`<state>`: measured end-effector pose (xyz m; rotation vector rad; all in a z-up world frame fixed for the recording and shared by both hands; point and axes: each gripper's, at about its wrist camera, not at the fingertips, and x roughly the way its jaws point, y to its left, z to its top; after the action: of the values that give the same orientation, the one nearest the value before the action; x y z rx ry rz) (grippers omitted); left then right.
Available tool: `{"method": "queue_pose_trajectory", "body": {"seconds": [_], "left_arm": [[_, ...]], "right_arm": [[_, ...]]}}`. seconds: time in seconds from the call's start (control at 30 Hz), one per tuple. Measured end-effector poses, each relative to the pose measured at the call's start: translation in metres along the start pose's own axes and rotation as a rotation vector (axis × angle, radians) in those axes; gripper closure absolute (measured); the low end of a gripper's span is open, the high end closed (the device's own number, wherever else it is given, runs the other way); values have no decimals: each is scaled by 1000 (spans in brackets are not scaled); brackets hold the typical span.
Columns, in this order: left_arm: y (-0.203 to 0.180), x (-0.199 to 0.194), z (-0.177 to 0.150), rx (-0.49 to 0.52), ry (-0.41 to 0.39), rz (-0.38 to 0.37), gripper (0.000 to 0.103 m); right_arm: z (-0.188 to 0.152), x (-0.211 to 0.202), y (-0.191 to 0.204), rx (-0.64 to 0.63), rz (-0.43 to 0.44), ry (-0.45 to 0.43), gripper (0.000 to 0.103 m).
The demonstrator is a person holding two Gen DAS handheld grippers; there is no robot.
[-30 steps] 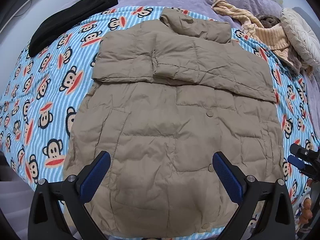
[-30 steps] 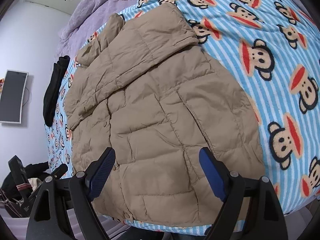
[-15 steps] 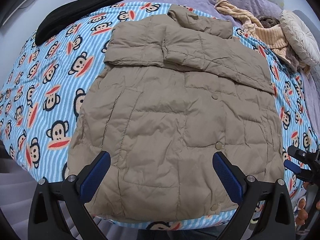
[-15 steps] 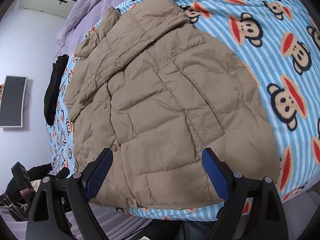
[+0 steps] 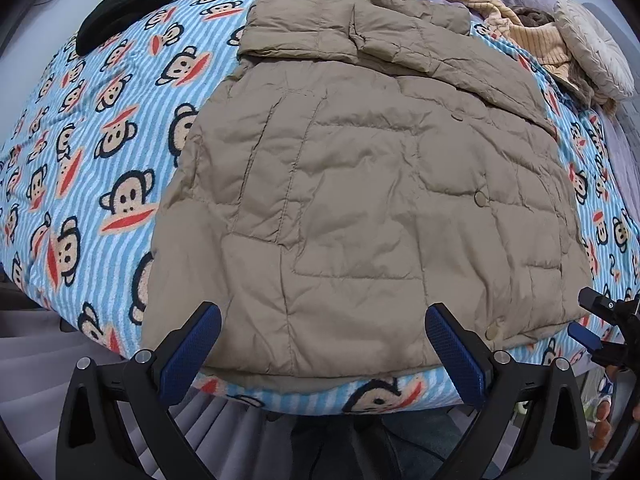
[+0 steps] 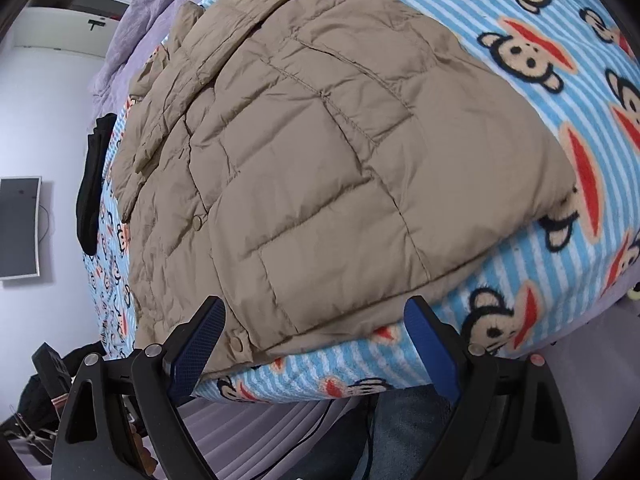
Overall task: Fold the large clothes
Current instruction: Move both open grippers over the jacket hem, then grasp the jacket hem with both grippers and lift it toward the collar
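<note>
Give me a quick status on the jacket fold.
Left gripper and right gripper open, empty, at the hem. Jacket flat on blanket, sleeves folded across. Nothing in the way.

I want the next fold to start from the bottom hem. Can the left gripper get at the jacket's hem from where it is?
Probably yes. The left gripper is open and empty, right at the near hem of the tan jacket, which lies flat on the monkey-print blanket. Nothing sits between the fingers and the hem.

both grippers, left gripper [image 5: 322,354] and right gripper [image 6: 316,346], jaws wide
</note>
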<state>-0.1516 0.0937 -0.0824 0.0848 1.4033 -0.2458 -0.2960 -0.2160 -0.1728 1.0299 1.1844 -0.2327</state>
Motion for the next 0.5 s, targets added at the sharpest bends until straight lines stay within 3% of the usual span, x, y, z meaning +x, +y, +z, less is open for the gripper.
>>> {"method": "queue_pose_trajectory", "body": {"seconds": [0.33,0.5], "left_arm": [[25,2,-20,-12,0,-14,1],[60,6,-35,-107,15,-157,1]], "right_arm": [[-15,1,-33,117,18,25,10],[-19,-2,-49,168,74,25,10]]}}
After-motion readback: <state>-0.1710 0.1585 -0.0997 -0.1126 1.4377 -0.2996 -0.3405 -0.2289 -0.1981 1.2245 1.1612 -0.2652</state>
